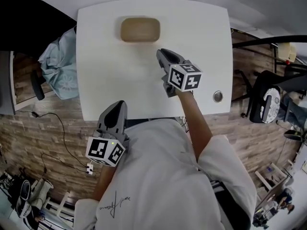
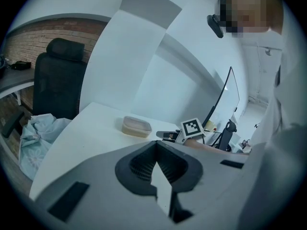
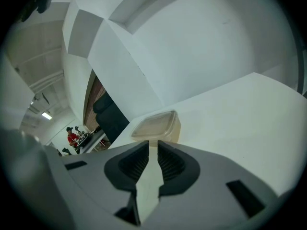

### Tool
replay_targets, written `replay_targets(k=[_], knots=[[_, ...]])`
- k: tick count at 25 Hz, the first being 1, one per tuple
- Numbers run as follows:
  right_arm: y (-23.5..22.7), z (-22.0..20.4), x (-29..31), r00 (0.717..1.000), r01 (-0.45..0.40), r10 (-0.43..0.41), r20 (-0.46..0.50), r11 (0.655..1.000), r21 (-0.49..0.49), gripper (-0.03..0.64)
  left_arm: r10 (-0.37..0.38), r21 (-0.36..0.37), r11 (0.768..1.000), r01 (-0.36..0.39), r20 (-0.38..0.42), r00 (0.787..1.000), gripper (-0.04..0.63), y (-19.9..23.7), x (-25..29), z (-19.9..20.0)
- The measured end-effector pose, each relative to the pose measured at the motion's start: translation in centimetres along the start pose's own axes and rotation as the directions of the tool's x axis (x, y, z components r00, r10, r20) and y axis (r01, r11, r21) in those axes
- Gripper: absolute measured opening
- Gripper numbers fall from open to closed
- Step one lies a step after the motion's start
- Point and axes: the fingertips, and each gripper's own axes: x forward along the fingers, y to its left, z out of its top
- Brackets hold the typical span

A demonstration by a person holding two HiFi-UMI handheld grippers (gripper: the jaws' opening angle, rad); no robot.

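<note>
While left gripper (image 1: 119, 105) sits clenched at near edge, right gripper (image 1: 162, 53) hovers, fingers barely parted, near clear lidded plastic container (image 1: 139, 29) far on white surface (image 1: 103, 71). Looks like approach phase; a grasp needs wider opening.

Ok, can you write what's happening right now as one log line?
left claw: shut, empty, over table near edge | right claw: slightly open, empty, pointing at box, not touching

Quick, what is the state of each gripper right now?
Left gripper: shut, holding nothing.
Right gripper: slightly open, empty, with the lidded container just ahead of it.
</note>
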Motion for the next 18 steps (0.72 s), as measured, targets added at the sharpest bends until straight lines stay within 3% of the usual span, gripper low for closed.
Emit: replay_targets(k=[4,7,13,18], knots=[[-1.0,0.4,0.7,1.000,-0.010,0.009,0.022,0.998,0.064,0.069,-0.004,-0.007,1.000,0.004,-0.010,1.000,0.006,0.2,0.4,-0.1],[-1.5,0.7,1.2,0.997,-0.046,0.035,0.062,0.984,0.173,0.078,-0.007,-0.007,1.000,0.006,-0.021,1.000,0.006,0.3,0.4,-0.2],[-3.0,0.3,2.0,0.996,-0.074,0.049,0.079,0.934,0.350,0.078,0.002,-0.012,1.000,-0.002,-0.030,1.000,0.006,0.6,0.6,-0.1],[-3.4,0.2,2.6,0.988,-0.139,0.087,0.128,0.865,0.483,0.086,0.001,-0.011,1.000,-0.001,-0.040,0.999,0.006,0.9,0.7,-0.1]])
